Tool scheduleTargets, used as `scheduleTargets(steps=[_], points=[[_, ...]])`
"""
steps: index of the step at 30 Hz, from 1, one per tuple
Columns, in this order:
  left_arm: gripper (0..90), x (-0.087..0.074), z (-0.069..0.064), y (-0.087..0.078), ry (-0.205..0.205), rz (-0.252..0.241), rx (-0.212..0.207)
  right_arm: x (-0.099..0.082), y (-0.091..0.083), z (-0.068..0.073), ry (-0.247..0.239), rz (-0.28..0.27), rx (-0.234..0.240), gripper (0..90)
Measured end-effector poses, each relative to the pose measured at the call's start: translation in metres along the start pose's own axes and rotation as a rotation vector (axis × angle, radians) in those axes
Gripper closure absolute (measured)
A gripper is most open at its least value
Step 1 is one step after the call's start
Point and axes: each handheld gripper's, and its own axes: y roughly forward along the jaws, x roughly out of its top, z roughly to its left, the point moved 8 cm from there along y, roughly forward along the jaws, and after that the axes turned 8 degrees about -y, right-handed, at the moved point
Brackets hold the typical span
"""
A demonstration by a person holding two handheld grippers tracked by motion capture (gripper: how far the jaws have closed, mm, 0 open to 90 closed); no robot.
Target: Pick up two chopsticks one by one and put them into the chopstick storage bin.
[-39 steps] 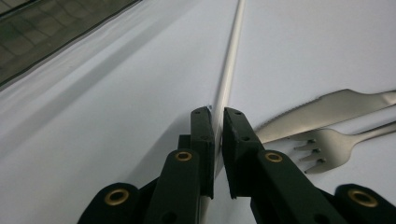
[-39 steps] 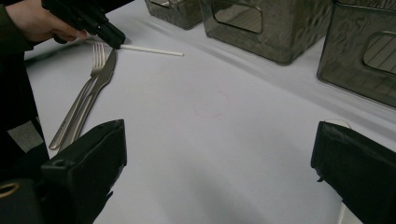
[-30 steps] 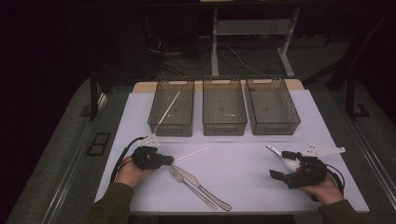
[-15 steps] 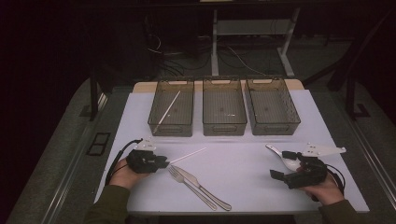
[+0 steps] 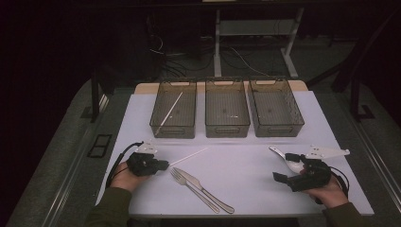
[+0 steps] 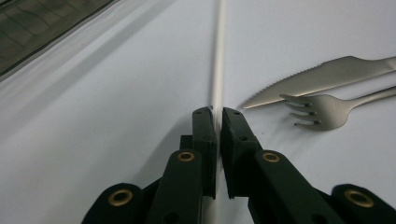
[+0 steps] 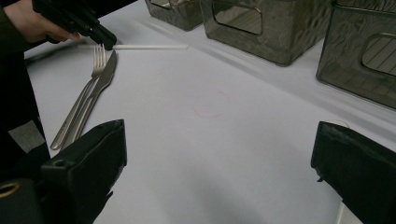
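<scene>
My left gripper (image 5: 165,165) (image 6: 218,112) lies low on the white table at the front left. Its jaws have just been closing, and they are now shut on the near end of a thin white stick (image 5: 191,155) (image 6: 218,56), which runs away from them flat on the table. Beside it lie a fork (image 5: 182,178) (image 6: 322,112) and a knife (image 5: 208,189) (image 6: 327,77). My right gripper (image 5: 283,167) (image 7: 219,154) rests at the front right, open wide with nothing between its jaws. A spoon (image 5: 283,158) lies close by it.
Three clear bins stand in a row at the back: the left bin (image 5: 172,133) holds another white stick (image 5: 169,113), and beside it are the middle bin (image 5: 227,133) and the right bin (image 5: 276,133). The right gripper view shows the left gripper (image 7: 109,42) at the stick's (image 7: 144,46) end.
The left gripper has edged slightly left and toward the person. The white stick, fork, knife and right gripper lie where they were.
</scene>
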Motion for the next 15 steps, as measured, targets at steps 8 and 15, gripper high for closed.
scheduleTargets(steps=[8, 15], points=[[84.6, 0.006, -0.001, -0.007, -0.012, -0.032, 0.008, 0.0, 0.0, -0.001, 0.003, -0.002, -0.003, 3.5], [84.5, 0.021, -0.006, -0.018, -0.018, -0.067, 0.014, 0.0, 0.0, -0.001, 0.004, -0.001, -0.004, 3.5]])
